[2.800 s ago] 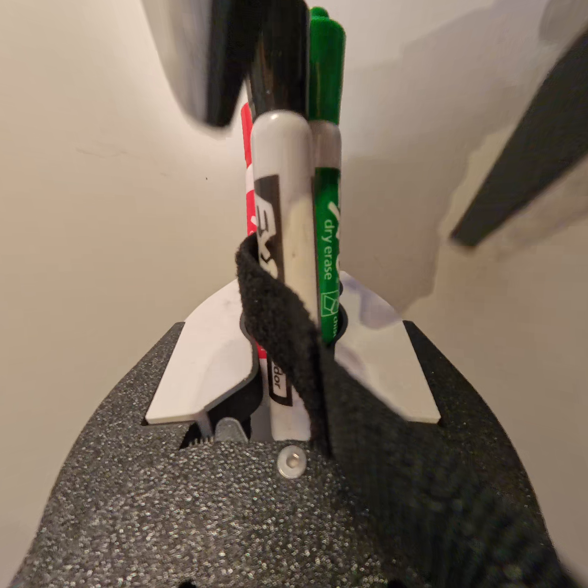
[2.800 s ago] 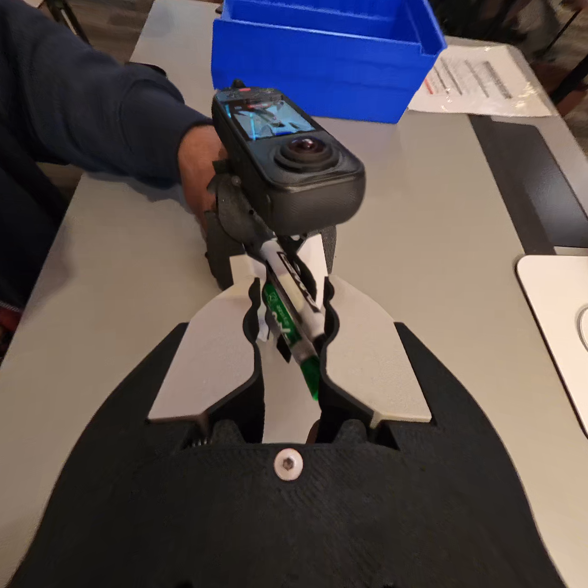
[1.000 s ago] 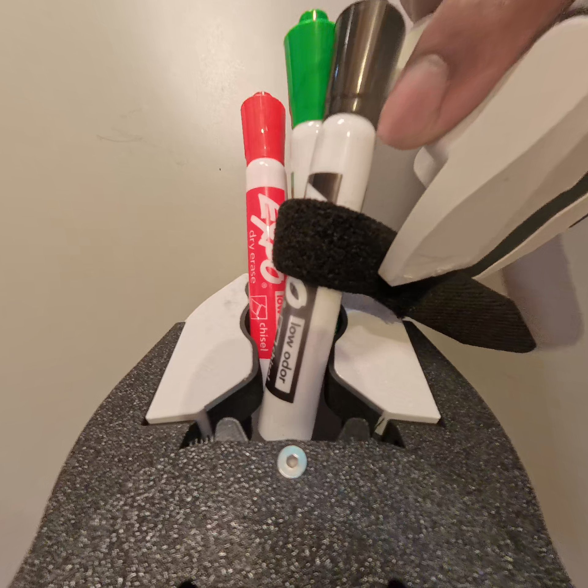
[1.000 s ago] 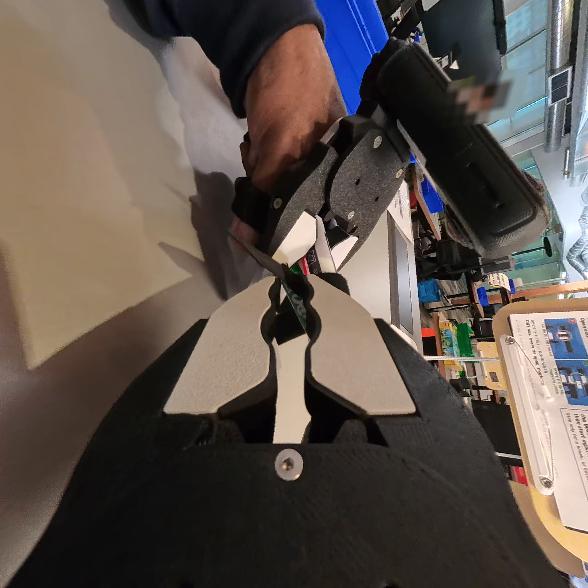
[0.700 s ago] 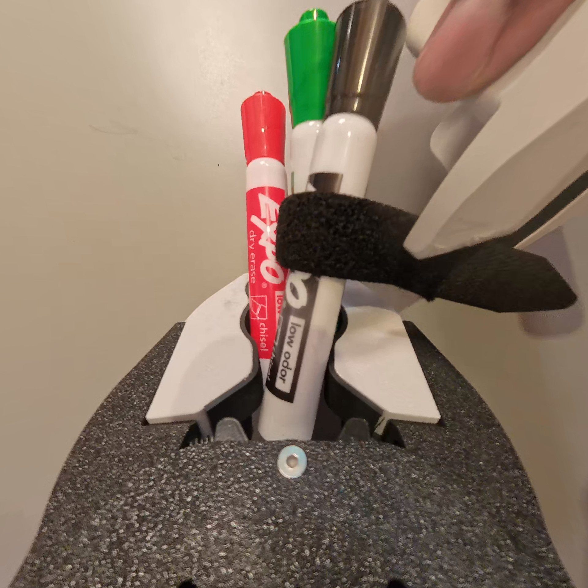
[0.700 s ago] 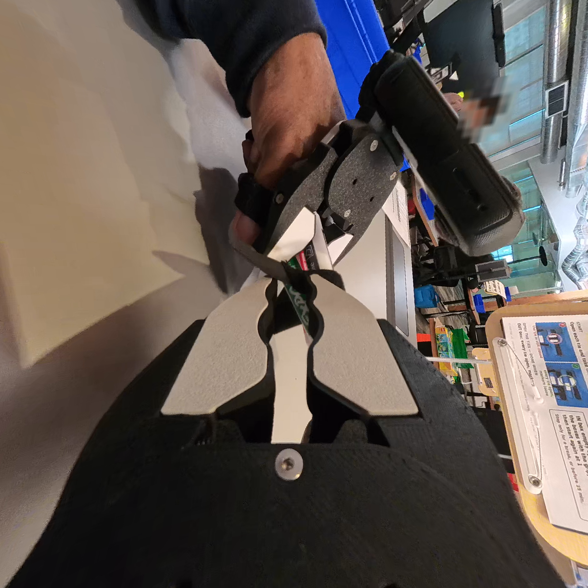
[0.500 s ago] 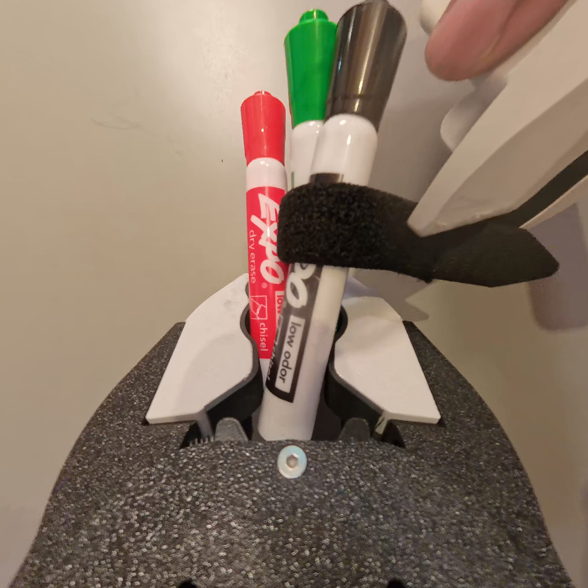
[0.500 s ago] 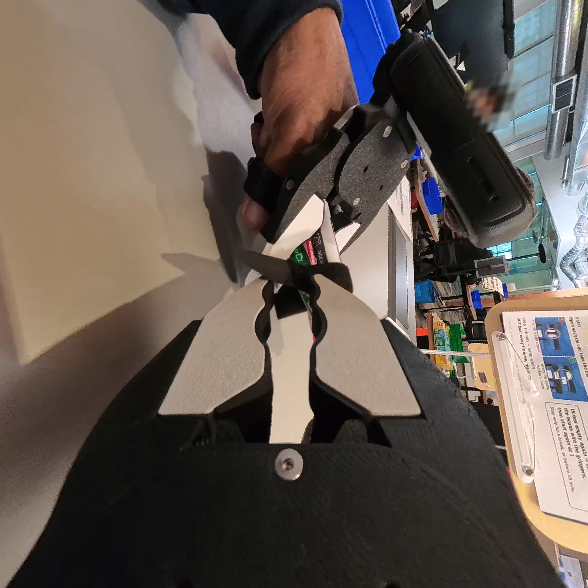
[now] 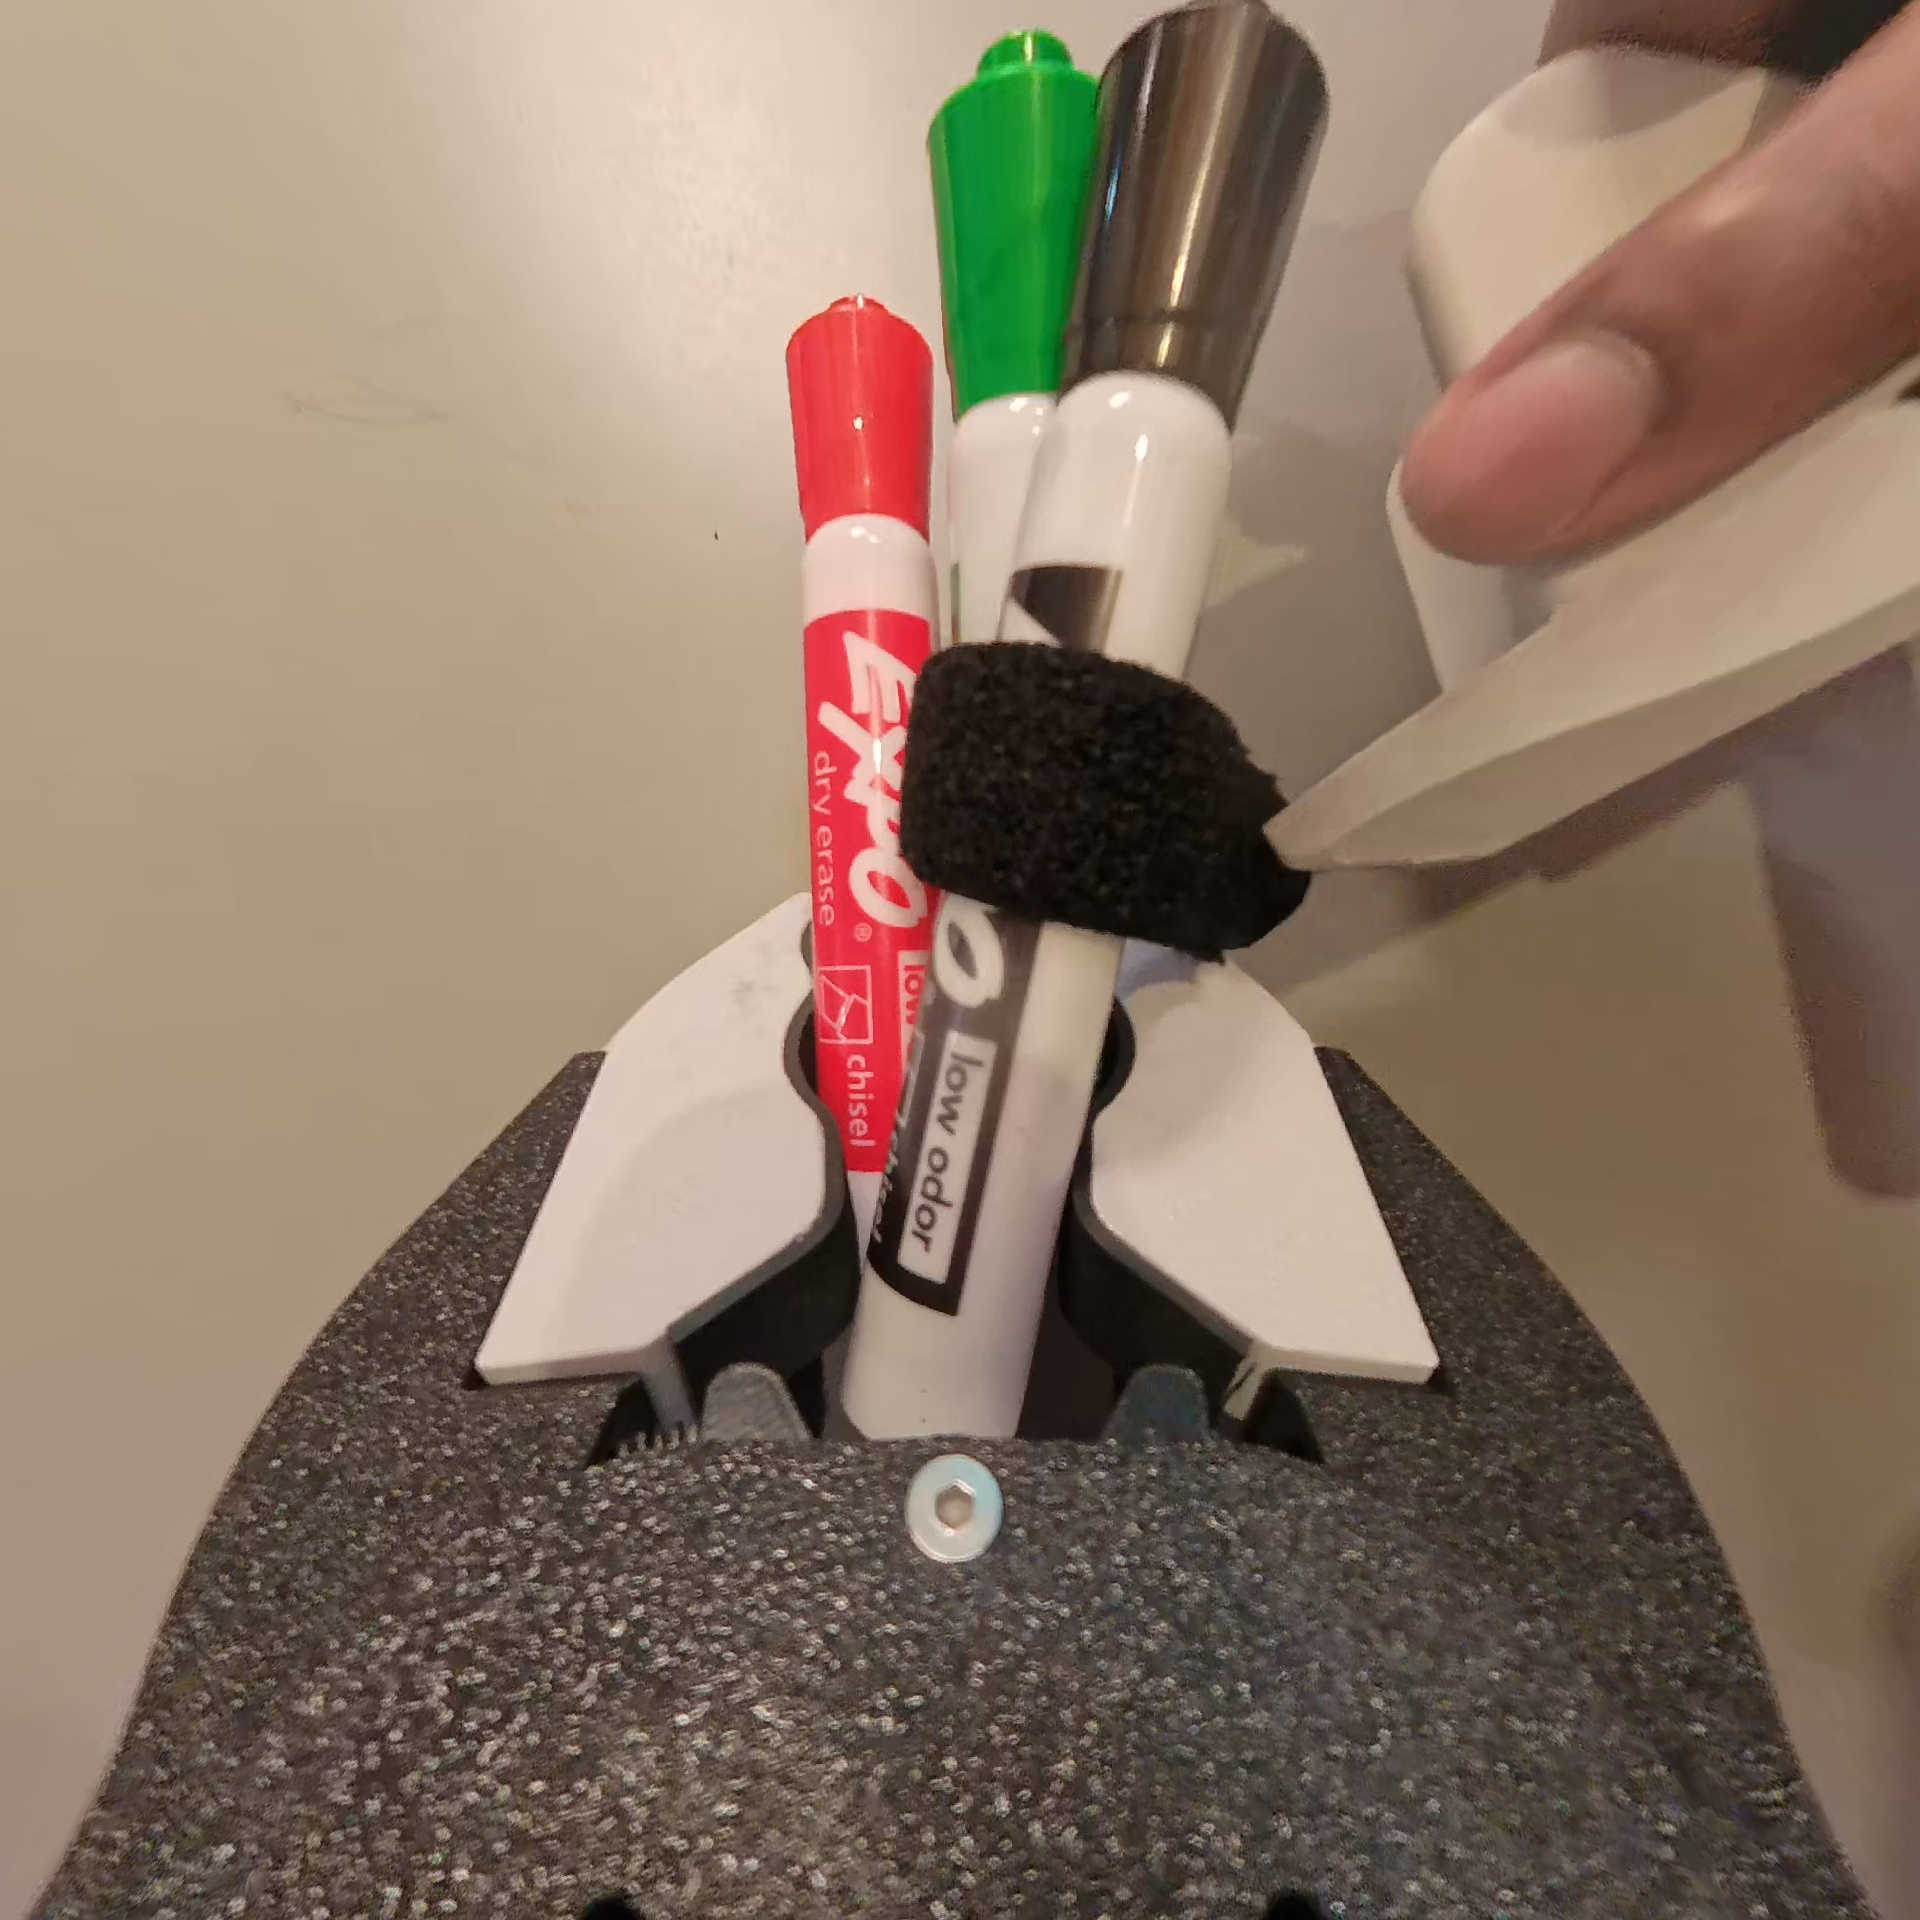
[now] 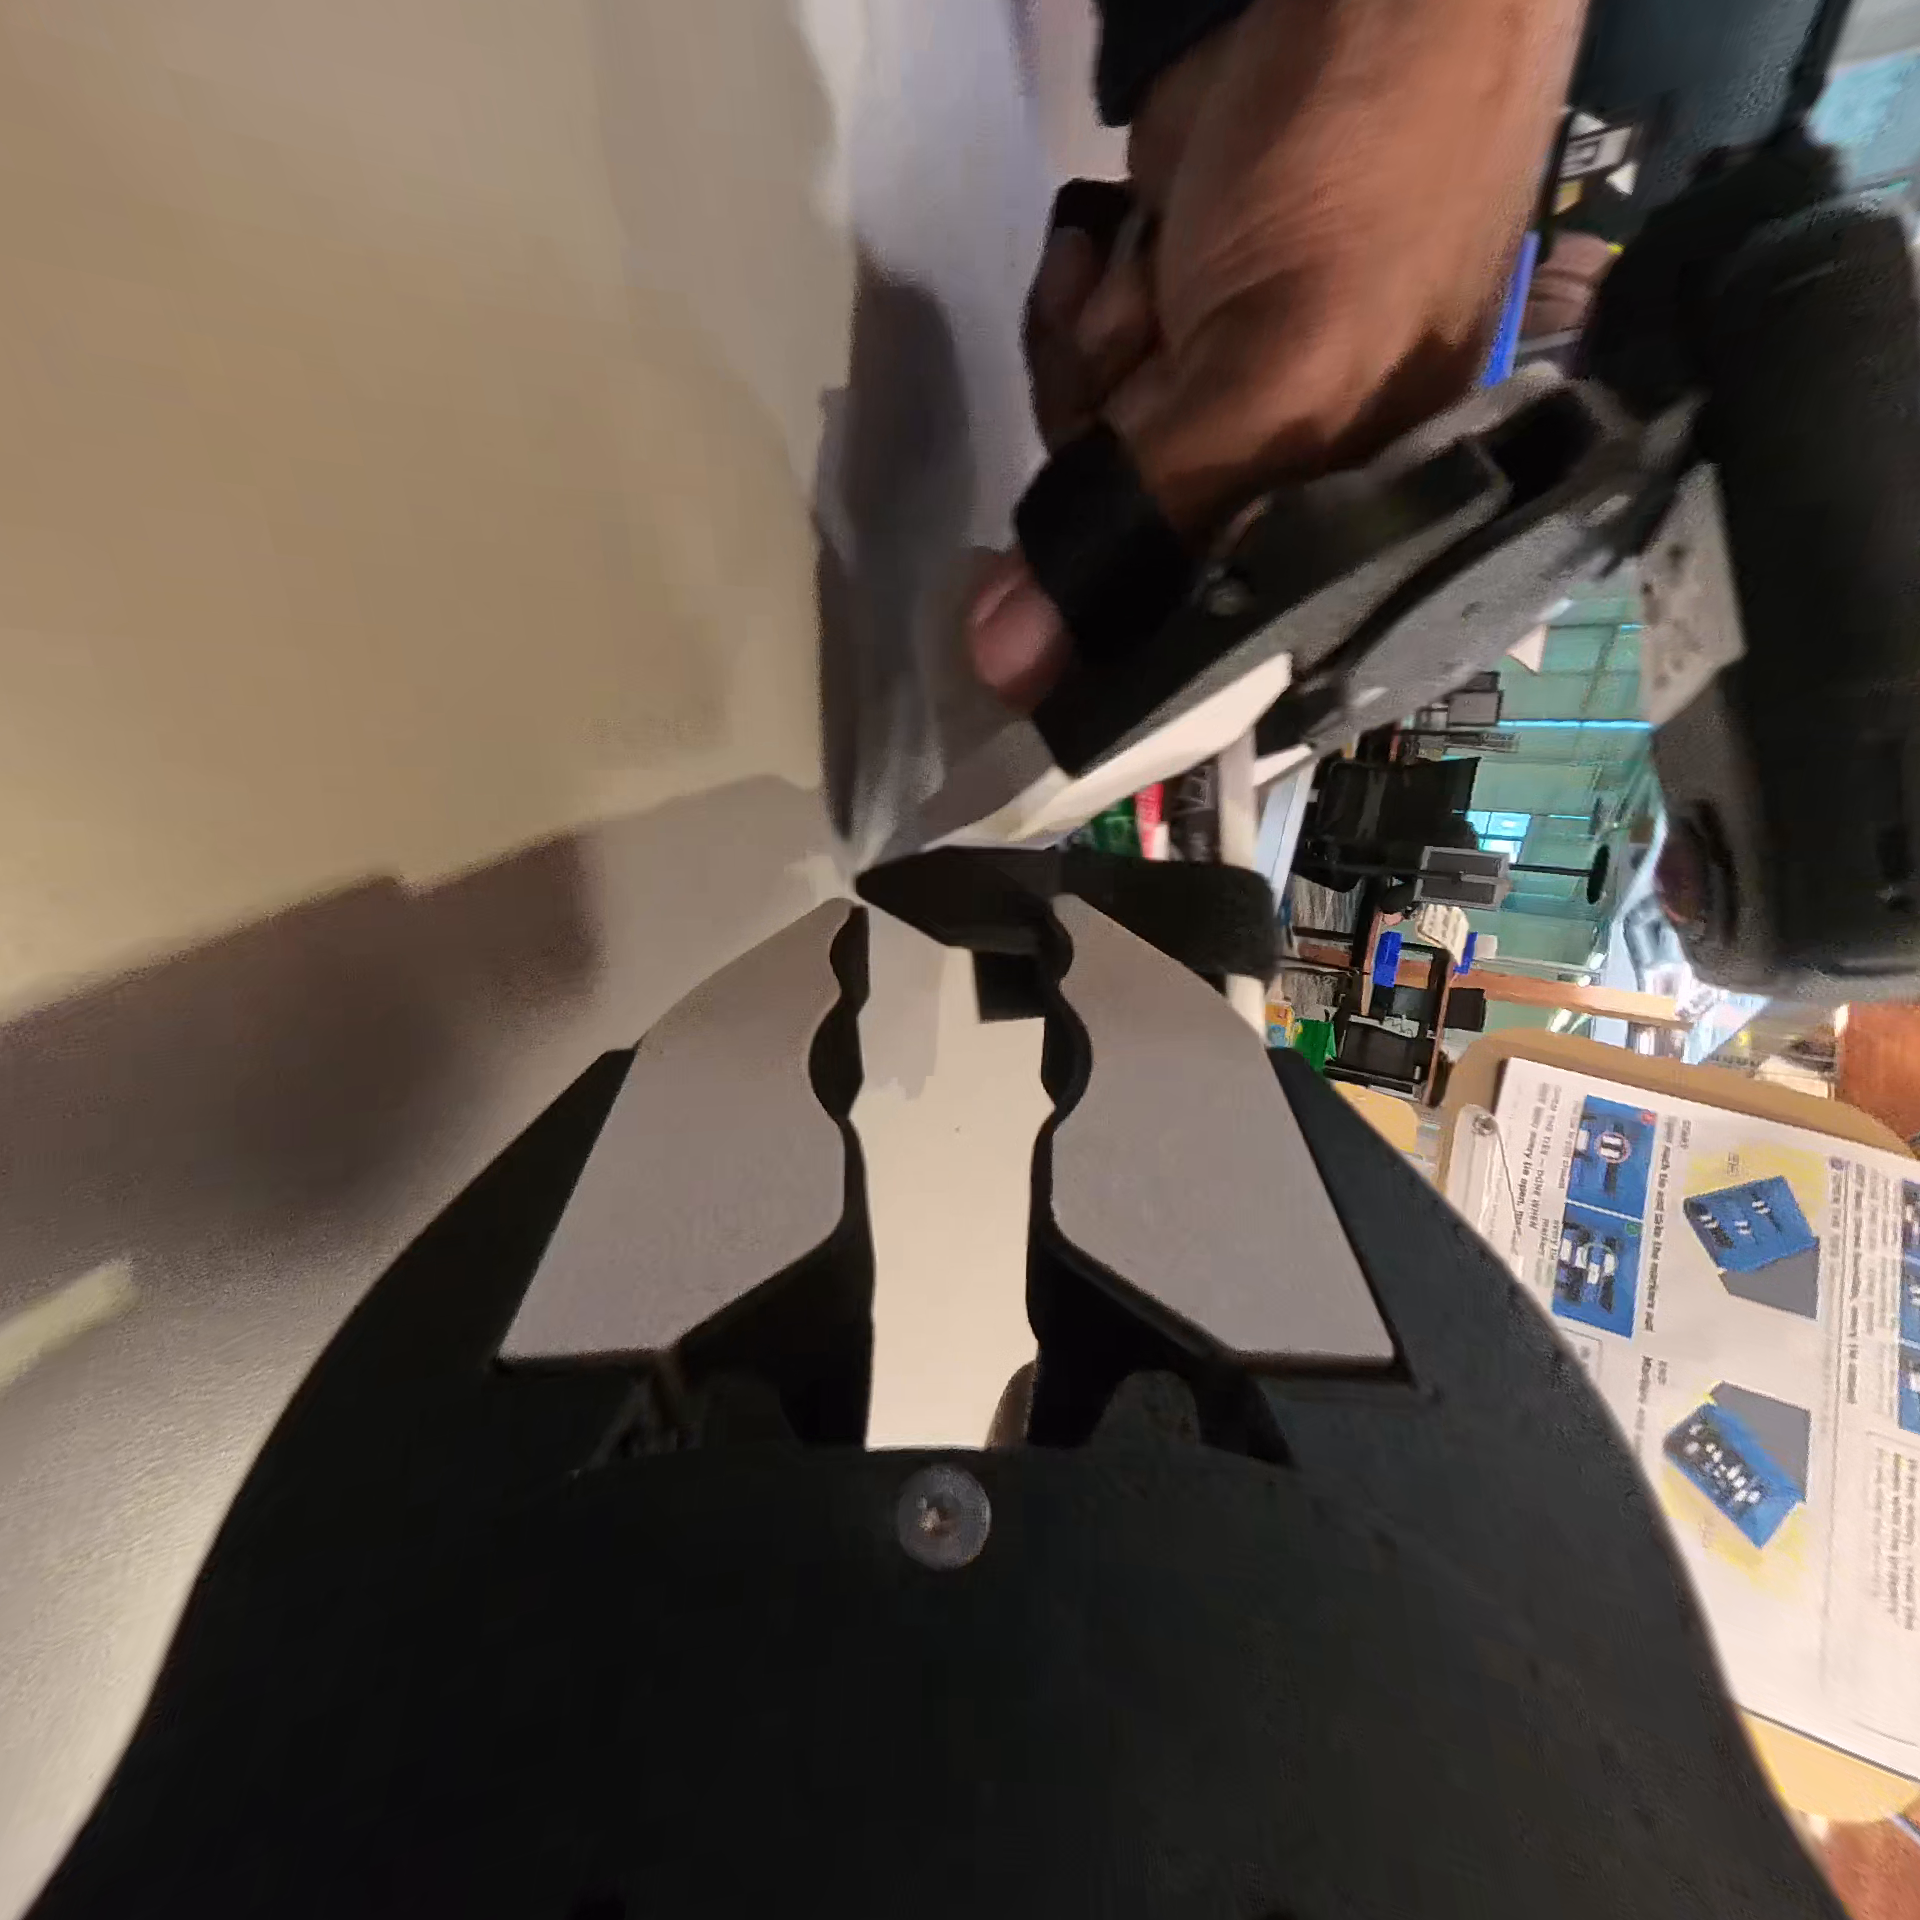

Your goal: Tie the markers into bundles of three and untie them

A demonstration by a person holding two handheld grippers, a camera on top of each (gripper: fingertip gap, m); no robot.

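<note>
Clamping three markers point(image 9: 997, 727) upright between closed left tongs point(image 9: 956, 1049), long axes pointing far, black strap point(image 9: 1081, 810) wrapped mid-barrel, with right tongs point(image 10: 956, 935) just right of it, parted, one tip touching the strap's loose end.

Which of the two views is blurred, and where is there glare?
Left wrist view: markers and strap sharp, glare streak on the black cap, only the thumb slightly smeared. Right wrist view: motion blur on the hand and far tongs; the table is smeared.
</note>
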